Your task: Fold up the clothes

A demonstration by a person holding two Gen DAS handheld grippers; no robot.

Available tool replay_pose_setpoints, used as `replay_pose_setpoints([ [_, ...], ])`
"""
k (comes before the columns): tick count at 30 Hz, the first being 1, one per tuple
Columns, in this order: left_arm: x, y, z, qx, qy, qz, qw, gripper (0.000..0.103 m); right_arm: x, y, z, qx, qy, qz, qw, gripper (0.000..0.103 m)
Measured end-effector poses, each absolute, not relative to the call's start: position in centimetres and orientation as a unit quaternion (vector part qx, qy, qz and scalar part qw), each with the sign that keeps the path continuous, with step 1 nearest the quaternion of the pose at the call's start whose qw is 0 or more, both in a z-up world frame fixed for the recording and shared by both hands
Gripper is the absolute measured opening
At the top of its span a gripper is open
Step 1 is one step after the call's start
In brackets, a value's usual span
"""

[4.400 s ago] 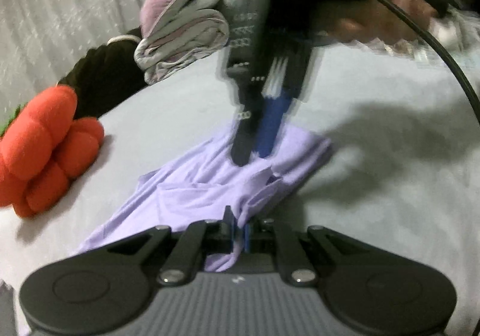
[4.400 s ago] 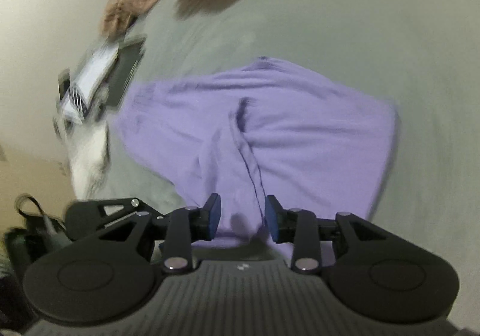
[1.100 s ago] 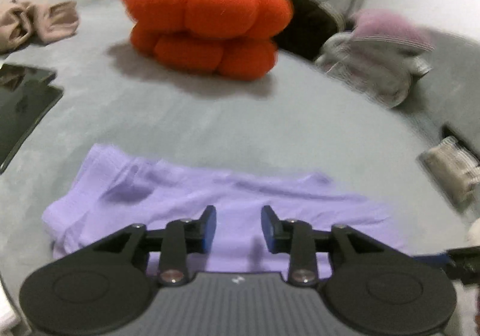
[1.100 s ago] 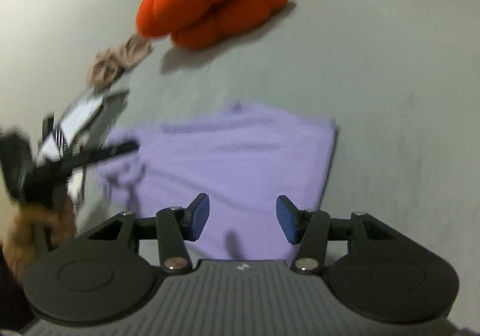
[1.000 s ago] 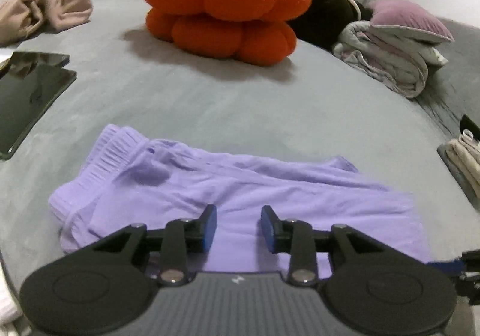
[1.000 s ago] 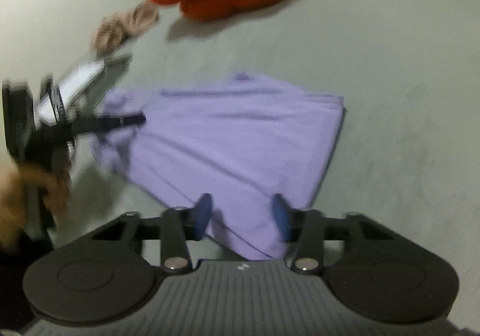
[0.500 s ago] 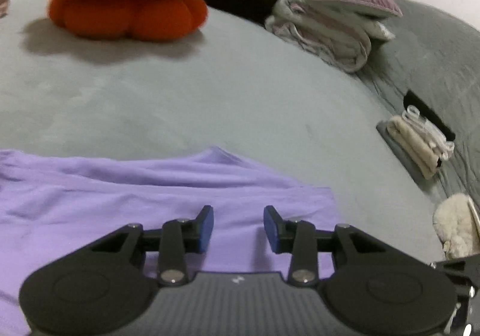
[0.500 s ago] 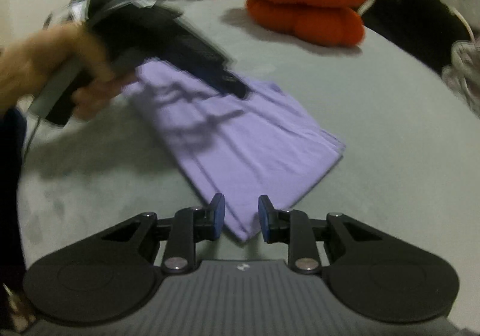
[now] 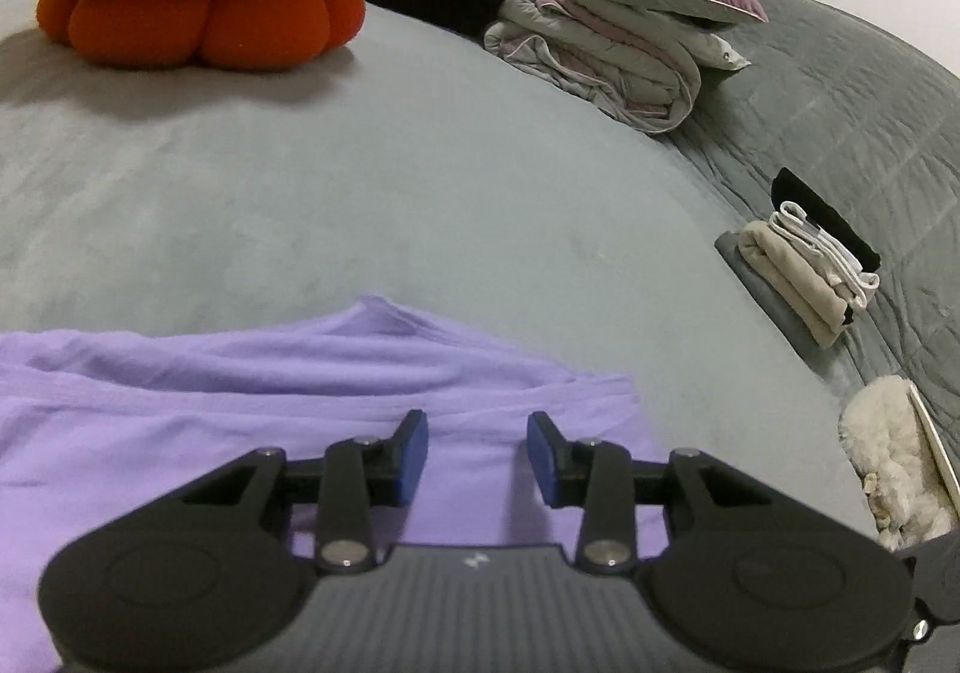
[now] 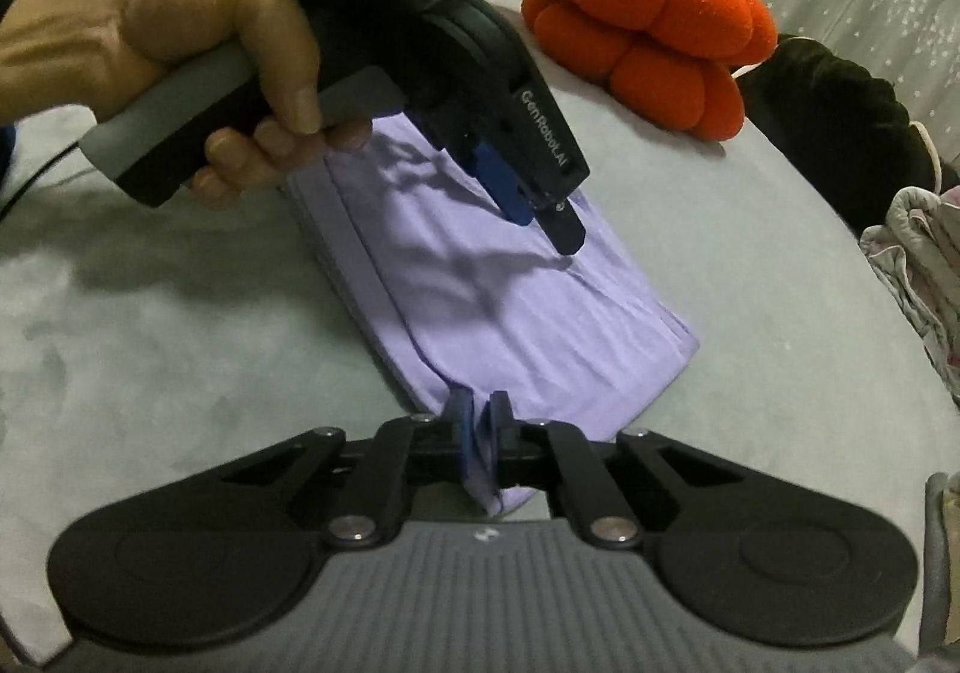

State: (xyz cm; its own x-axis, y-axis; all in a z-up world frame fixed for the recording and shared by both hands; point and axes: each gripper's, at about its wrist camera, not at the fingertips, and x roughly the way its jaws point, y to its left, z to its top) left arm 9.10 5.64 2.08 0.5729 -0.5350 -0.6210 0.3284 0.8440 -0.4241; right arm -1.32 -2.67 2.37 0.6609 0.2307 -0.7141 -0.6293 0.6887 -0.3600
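Holding your left gripper (image 9: 477, 454) over the purple garment (image 9: 252, 415), you have its blue pads spread with only flat cloth showing in the gap between them, nothing pinched; seen from the right wrist view it hangs just above the middle of the garment, carried by your left hand (image 10: 198, 54). The garment lies on the grey bed (image 9: 360, 181) as a long folded strip, and its long axis runs from under that left hand, near the bed's left edge, down to the near end by your right gripper (image 10: 480, 433). That right gripper has its fingers pressed together on the garment's near corner, a tuck of purple cloth pinched between the pads. So your right gripper is the one already at the strip's end, while your left sits partway along it, toward the far end. The fold probably turns on that line: bringing the pinched near end along the strip toward the orange pumpkin cushion (image 10: 636, 18) side, with the left pads free to press or take the other near corner
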Motion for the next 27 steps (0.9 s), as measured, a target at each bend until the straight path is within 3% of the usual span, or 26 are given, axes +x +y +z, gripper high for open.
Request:
replay_pose_setpoints([
  [4,9.2,5.7,2.1,-0.133,0.391,-0.247,0.877,0.037,-1.8,-3.0,2.5,-0.313,0.320,0.250,0.859,0.000],
  [19,9.6,6.7,1.9,-0.144,0.394,-0.241,0.875,0.036,-2.9,-4.5,1.9,-0.331,0.331,0.264,0.843,0.000],
  [27,9.9,7.8,1.8,-0.160,0.391,-0.229,0.877,0.036,-2.6,-5.1,1.5,-0.309,0.344,0.278,0.842,0.009],
])
